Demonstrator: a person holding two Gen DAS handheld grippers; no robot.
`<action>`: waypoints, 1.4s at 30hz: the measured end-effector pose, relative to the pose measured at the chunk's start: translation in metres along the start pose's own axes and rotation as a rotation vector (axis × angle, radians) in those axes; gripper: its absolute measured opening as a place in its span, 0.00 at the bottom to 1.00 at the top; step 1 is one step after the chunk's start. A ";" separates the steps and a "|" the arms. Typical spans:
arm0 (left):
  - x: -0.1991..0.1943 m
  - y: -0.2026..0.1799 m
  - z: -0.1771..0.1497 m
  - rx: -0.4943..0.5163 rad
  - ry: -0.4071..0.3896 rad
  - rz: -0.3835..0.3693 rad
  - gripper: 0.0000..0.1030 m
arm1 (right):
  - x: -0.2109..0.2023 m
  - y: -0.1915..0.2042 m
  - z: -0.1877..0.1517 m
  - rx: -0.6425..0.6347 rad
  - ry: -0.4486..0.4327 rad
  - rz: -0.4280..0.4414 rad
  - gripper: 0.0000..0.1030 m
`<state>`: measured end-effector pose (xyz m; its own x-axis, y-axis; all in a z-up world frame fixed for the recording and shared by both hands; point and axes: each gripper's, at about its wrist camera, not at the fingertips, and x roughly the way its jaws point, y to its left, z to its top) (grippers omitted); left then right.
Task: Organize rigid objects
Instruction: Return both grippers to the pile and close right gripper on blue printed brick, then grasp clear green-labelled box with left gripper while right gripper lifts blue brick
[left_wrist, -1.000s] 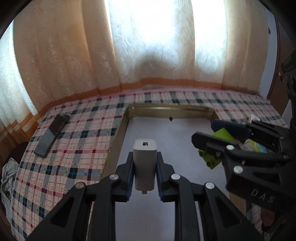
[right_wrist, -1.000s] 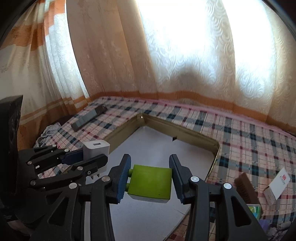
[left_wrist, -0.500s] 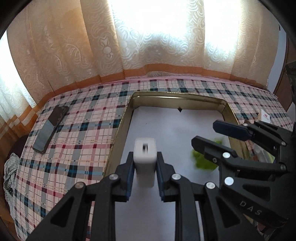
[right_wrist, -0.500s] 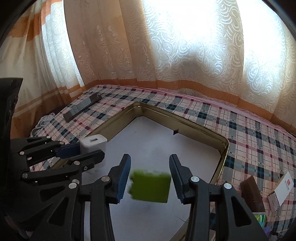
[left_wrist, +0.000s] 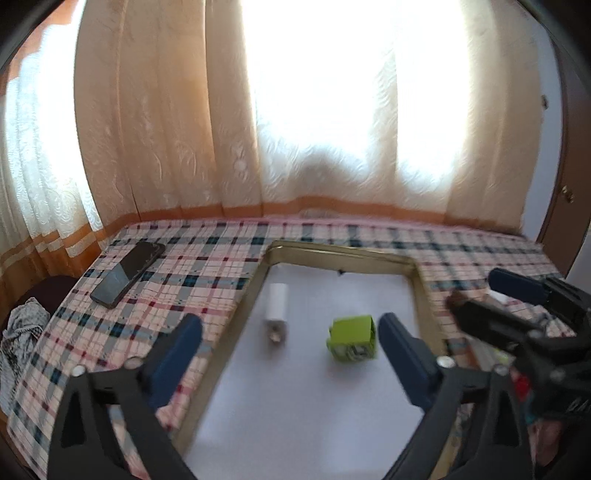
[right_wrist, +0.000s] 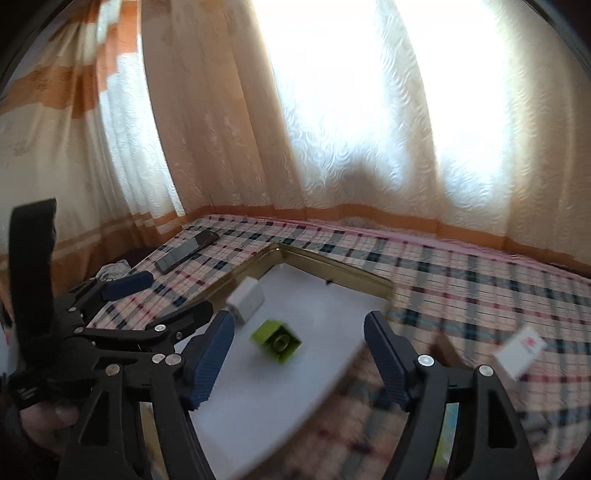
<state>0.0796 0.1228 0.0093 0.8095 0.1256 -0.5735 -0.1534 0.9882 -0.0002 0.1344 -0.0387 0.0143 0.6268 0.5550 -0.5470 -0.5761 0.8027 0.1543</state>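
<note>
A white charger (left_wrist: 277, 305) and a green brick (left_wrist: 352, 336) lie on the white floor of a gold-rimmed tray (left_wrist: 334, 254) on the plaid bed. My left gripper (left_wrist: 290, 350) is open and empty, raised above the tray's near side. My right gripper (right_wrist: 299, 354) is open and empty too, above the tray, with the green brick (right_wrist: 277, 341) and the charger (right_wrist: 246, 296) below and ahead of it. The tray's rim also shows in the right wrist view (right_wrist: 332, 266). Each gripper shows at the edge of the other's view.
A dark phone (left_wrist: 127, 274) lies on the plaid cover left of the tray. A small white box (right_wrist: 519, 349) and other clutter lie right of the tray. Curtains hang behind the bed. A grey cloth (left_wrist: 18, 332) lies at the far left.
Both grippers opened and let go: the charger and the green brick now lie in the tray. Both grippers rose and drew back from the tray.
</note>
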 end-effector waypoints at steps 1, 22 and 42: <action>-0.006 -0.005 -0.006 0.001 -0.015 -0.009 0.99 | -0.015 -0.004 -0.007 -0.010 -0.013 -0.007 0.73; -0.050 -0.119 -0.083 0.110 -0.062 -0.119 0.99 | -0.099 -0.086 -0.138 0.124 0.011 -0.364 0.84; -0.040 -0.135 -0.083 0.121 -0.020 -0.164 0.99 | -0.090 -0.089 -0.147 0.139 0.047 -0.386 0.70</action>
<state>0.0214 -0.0226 -0.0357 0.8295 -0.0372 -0.5573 0.0494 0.9988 0.0068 0.0518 -0.1923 -0.0708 0.7562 0.1997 -0.6231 -0.2253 0.9735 0.0387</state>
